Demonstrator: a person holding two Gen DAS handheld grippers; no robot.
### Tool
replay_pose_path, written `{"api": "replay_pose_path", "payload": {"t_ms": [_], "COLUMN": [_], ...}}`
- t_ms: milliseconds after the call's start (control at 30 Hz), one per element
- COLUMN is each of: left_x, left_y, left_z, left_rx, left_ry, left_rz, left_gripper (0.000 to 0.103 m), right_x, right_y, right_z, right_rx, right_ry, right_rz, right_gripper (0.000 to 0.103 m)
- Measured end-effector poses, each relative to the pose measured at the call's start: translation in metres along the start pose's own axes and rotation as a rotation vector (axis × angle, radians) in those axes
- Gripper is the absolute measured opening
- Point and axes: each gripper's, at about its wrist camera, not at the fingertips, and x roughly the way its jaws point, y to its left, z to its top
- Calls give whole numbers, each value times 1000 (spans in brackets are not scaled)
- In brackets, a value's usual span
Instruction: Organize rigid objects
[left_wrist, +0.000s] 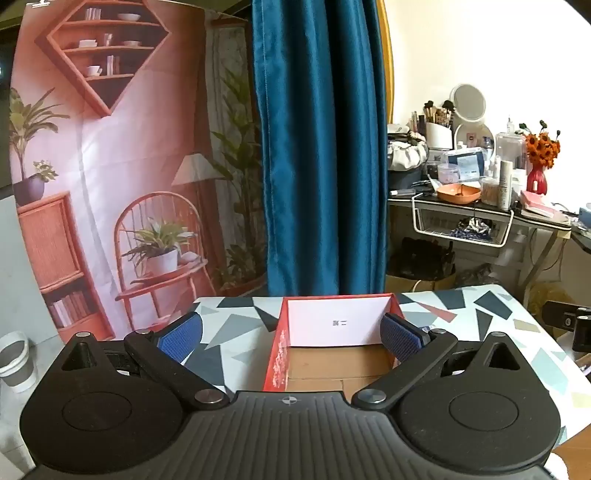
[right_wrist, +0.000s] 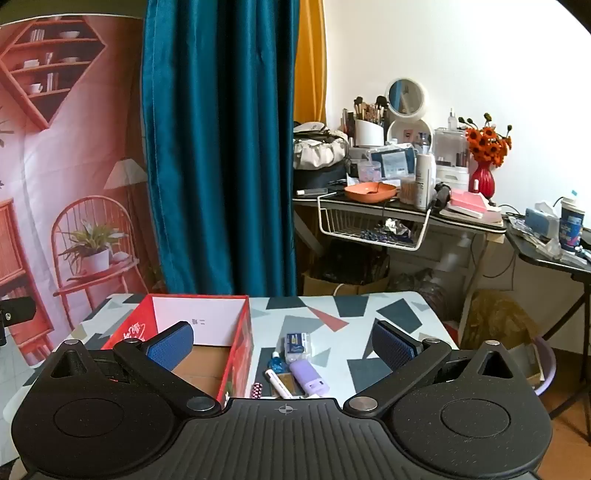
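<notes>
Both my grippers gape wide, empty. The purple tube (right_wrist: 309, 380) lies just ahead of my right gripper (right_wrist: 284, 345), its length pointing away leftward; the red box (right_wrist: 242, 350) stands to its left.

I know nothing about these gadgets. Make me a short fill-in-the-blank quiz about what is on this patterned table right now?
1. The red box has a bare cardboard floor and holds ____ objects.
2. The small items, such as the purple case and the white pen, lie on the table to the ____ of the box in the right wrist view.
3. The jaws of the left gripper and the right gripper both stand ____.

Missing words: no; right; open
</notes>
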Motion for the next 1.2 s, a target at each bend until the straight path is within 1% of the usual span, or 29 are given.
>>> {"api": "replay_pose_path", "payload": {"t_ms": [33, 67, 133, 367, 400, 433, 600, 800, 1033, 1200], "left_x": [1, -1, -1, -3, -1, -1, 1, 3, 3, 0], "left_y": [-1, 2, 3, -11, -2, -1, -2, 0, -1, -1], "left_z": [0, 0, 0, 2, 2, 2, 0, -1, -1, -1], "left_rx": [3, -41, -35, -26, -23, -20, -10, -25, -32, -29], "left_ry": [2, -27, -19, -4, -2, -2, -11, -7, -1, -13], "left_rz": [0, -9, -1, -2, -17, -17, -5, -8, -2, 9], "left_gripper": [103, 103, 103, 103, 103, 103, 103, 103, 103, 103], "right_x": [0, -1, -1, -1, -2, -2, -4, -5, -7, -7], "right_y": [0, 1, 1, 2, 3, 3, 7, 14, 13, 12], "right_z": [0, 0, 0, 1, 1, 0, 3, 3, 2, 2], "right_rx": [3, 7, 11, 9, 6, 6, 2, -5, -8, -3], "right_ry": [-9, -14, -8, -5, -6, -7, -7, -8, -7, -10], "right_rz": [2, 4, 4, 3, 2, 2, 0, 1, 4, 2], "right_gripper": [103, 103, 103, 103, 103, 103, 103, 103, 103, 103]}}
